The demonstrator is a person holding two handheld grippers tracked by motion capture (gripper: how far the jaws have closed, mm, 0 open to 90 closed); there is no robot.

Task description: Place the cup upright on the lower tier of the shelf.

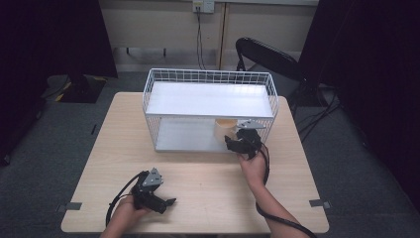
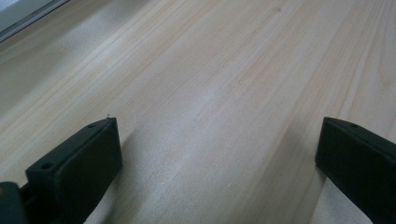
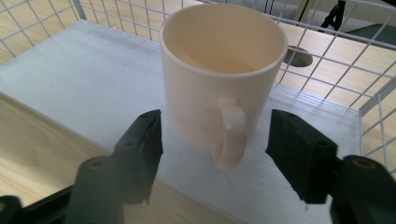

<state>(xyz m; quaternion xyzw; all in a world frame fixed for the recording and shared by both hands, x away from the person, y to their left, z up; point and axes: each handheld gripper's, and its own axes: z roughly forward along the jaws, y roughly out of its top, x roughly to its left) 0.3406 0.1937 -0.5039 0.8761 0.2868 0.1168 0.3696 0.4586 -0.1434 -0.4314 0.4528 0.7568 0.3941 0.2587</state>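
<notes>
A cream mug stands upright on the lower shelf of a white wire rack, at its right front corner, with its handle toward me. My right gripper is open at the shelf's front edge. Its jaws stand on either side of the handle without touching it. My left gripper lies low over the bare wooden table near the front left, open, with nothing between its jaws.
The rack takes up the far half of the table, and its upper shelf is a bare white board. A dark folding chair stands behind the table at the right. Wire mesh closes the rack's side and back around the mug.
</notes>
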